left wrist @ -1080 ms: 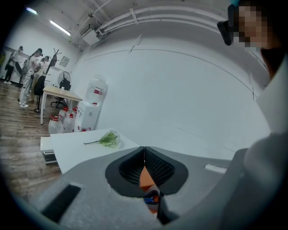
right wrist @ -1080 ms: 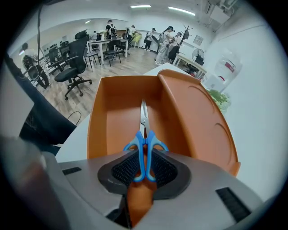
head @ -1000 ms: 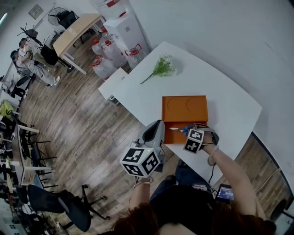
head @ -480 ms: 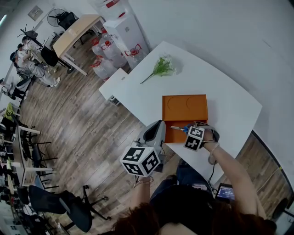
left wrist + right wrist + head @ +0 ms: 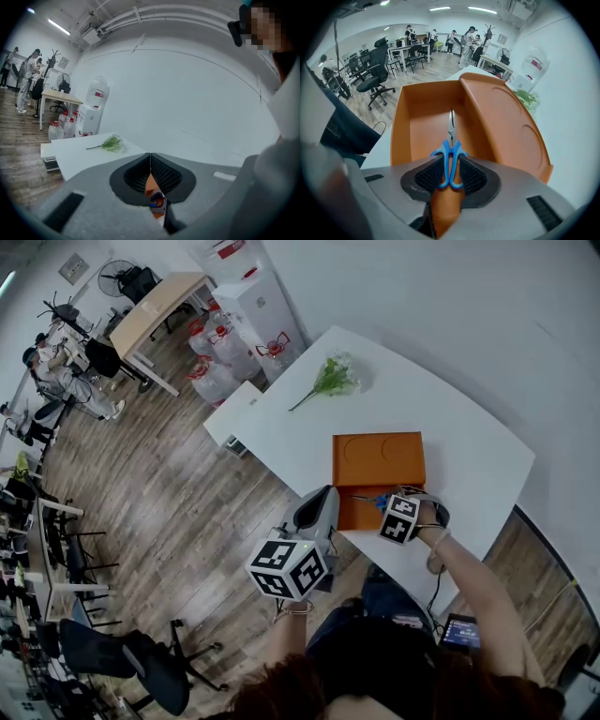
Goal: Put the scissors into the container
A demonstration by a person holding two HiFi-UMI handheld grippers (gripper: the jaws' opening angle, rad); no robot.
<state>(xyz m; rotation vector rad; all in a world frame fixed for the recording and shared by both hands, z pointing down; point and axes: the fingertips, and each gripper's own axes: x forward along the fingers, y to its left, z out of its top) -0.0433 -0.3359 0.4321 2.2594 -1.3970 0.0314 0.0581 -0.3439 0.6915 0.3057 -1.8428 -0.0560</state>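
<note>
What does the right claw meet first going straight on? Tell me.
The floor of the orange container. The right claw points steeply down into it, and the scissors between its jaws, which have just been opening, lead the way: their tips would touch first, if they aren't already down.

My left gripper (image 5: pixel 150 163) and right gripper (image 5: pixel 450 164) are grey shells with black meshed pads (image 5: pixel 425 178); each carries a cube (image 5: pixel 286 568) of black-and-white squares.
</note>
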